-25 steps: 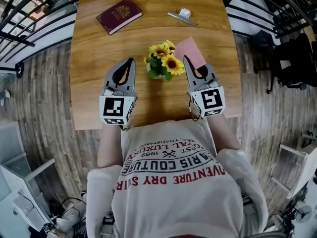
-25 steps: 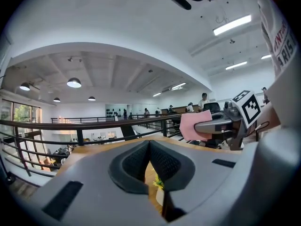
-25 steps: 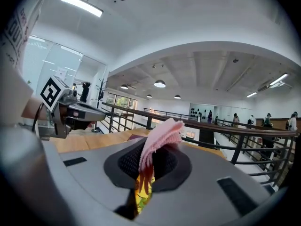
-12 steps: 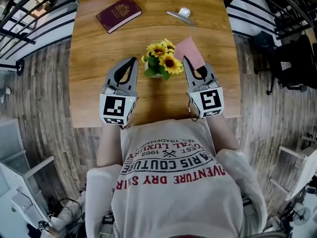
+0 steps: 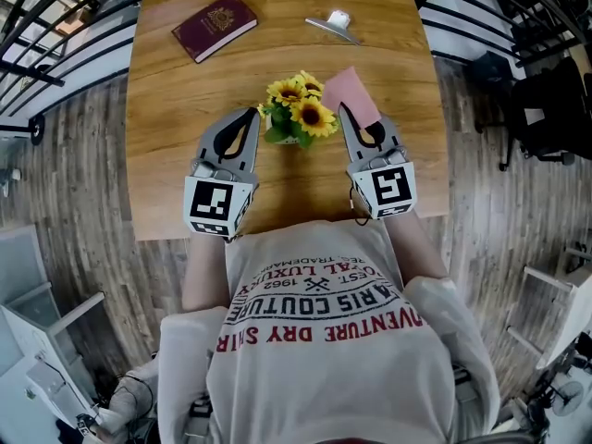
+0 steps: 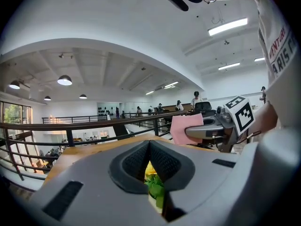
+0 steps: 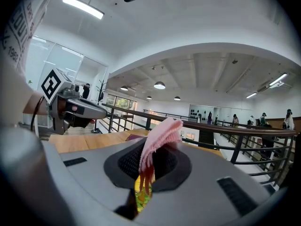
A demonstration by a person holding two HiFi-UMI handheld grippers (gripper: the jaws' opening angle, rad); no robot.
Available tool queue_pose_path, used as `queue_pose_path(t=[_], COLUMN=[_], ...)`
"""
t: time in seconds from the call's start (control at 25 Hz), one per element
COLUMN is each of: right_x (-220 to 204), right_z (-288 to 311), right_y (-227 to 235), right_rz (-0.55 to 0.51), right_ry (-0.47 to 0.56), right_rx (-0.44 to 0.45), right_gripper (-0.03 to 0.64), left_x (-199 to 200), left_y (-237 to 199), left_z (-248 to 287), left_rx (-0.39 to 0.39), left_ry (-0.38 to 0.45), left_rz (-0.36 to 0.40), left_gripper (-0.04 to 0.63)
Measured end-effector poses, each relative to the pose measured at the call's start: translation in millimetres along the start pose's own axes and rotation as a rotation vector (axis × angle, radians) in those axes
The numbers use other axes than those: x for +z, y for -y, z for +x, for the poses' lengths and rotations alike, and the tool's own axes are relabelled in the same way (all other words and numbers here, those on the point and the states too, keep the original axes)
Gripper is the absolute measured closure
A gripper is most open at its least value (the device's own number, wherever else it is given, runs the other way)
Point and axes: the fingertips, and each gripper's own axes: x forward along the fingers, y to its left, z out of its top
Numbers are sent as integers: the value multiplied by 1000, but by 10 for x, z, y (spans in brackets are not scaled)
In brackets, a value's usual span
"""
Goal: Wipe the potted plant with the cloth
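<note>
A small potted plant [image 5: 296, 117] with yellow sunflowers stands mid-table between my two grippers. My right gripper [image 5: 343, 109] is shut on a pink cloth [image 5: 351, 91], which sticks up past its tip just right of the blooms. In the right gripper view the cloth [image 7: 159, 136] hangs from the closed jaws, with the flowers [image 7: 140, 197] glimpsed below. My left gripper [image 5: 252, 114] is shut and holds nothing; its tip sits close beside the plant's left leaves. Green leaves and a yellow bloom [image 6: 154, 185] show past its closed jaws [image 6: 149, 142].
On the wooden table [image 5: 176, 155] lie a dark red passport-like booklet [image 5: 214, 26] at the far left and a metal clip [image 5: 333, 24] at the far right. Black railings run behind the table. The person's torso is at the table's near edge.
My left gripper has slid a little to the right, closing the gap to the plant's leaves. The right gripper and cloth have kept their place.
</note>
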Motion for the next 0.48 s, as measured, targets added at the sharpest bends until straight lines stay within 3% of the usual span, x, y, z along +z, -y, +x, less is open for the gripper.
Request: queue_pose_path(t=[0.48], right_x=[-37], right_z=[-15], right_y=[24], right_rz=[-1], right_ry=[10], right_rx=[-3], right_gripper=[581], left_x=[6], left_y=[36], left_z=[18], left_rx=[0], left_ry=[6], left_rz=[-7], left_gripper=[578])
